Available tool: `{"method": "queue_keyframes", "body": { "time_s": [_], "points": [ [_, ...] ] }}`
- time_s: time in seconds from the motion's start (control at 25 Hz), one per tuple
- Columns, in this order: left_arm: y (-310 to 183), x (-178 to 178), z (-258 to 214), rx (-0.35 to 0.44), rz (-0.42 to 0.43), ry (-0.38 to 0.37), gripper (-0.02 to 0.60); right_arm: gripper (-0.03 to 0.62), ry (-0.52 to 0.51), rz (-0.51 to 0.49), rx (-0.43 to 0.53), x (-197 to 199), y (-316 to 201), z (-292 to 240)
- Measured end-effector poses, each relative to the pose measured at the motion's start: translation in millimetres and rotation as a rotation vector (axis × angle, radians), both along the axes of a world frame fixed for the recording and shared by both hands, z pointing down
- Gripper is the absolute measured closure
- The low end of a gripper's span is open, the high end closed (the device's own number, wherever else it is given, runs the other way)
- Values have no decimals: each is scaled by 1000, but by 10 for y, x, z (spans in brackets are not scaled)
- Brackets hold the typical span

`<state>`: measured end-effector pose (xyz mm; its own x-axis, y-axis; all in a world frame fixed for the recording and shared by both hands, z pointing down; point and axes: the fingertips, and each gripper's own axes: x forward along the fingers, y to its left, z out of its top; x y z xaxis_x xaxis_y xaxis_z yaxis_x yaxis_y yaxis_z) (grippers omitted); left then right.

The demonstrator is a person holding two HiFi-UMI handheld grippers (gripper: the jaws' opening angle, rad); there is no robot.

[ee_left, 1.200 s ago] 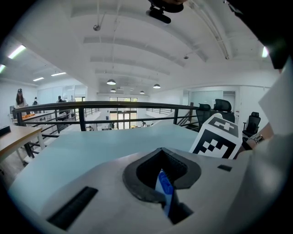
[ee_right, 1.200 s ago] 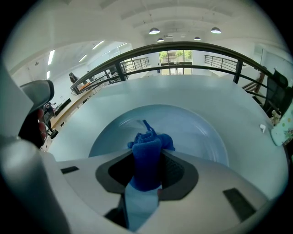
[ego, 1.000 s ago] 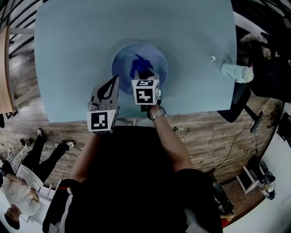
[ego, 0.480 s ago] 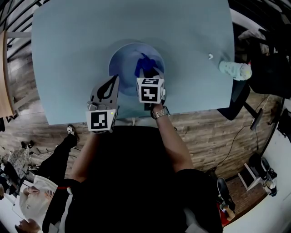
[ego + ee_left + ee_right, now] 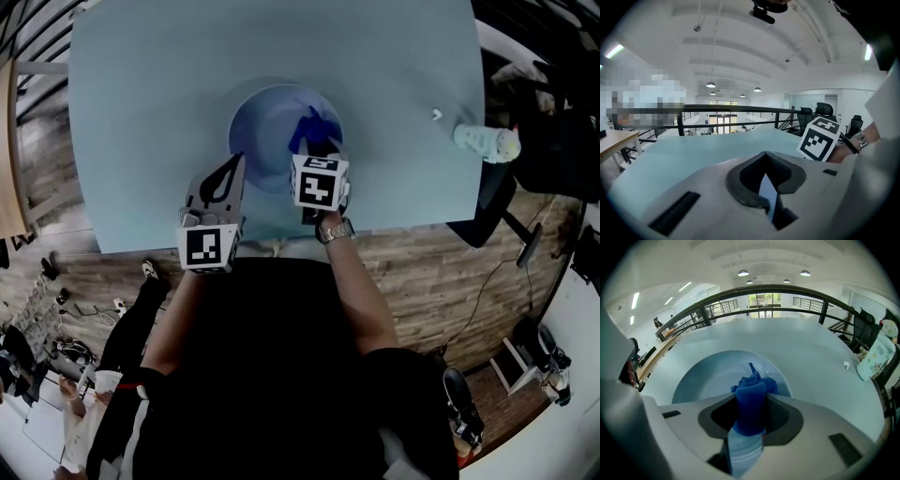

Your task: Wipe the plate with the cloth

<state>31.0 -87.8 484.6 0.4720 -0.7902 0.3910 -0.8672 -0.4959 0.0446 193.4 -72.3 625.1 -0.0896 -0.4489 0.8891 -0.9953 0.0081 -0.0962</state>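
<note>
**mik_t:** So what's on the worktop (image 5: 141, 112) here? It looks like one big pale blue slab and not much else.

**rolo88:** Pretty much. The biggest thing on it is the round blue plate (image 5: 264, 122). It sits near the front edge, right in front of the person (image 5: 272, 375).

**mik_t:** And the two grippers?

**rolo88:** The right gripper (image 5: 317, 155) hangs over the plate's right-hand part, with its marker cube (image 5: 320, 183) facing up. Its fingers (image 5: 783, 414) are pinching the cloth. The right gripper view shows the wad squeezed straight between the dark pads. The left gripper (image 5: 234, 165) sits lower left, with its tip right at the plate's near-left rim. I can't tell if it actually touches. Its fingers are pressed together with nothing in them, and the left gripper view shows only a thin pale slit behind the tips.

**mik_t:** Where's the cloth exactly?

**rolo88:** The cloth (image 5: 309, 129) is dark blue and bunched up. It pokes out past the right gripper's fingers over the inside of the plate, on its right side — looks like it's against the surface there.

**mik_t:** Anything smaller?

**rolo88:** A pale patterned pack (image 5: 485, 143) lies at the worktop's right edge, well apart from the plate. There's a tiny white bit (image 5: 437, 116) near it — too small to say what it is.
</note>
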Motion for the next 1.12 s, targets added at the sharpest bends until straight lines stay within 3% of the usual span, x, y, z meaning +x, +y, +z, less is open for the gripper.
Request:
{"method": "queue_keyframes", "body": {
  "time_s": [0.64, 1.12],
  "points": [
    [228, -347, 5, 7, -53, -9, 580, 474, -109, -212, 14, -1042, 251, 40],
    [276, -436, 24, -5, -62, -17, 580, 474, -107, -227, 1, -1151, 300, 88]
  ]
}}
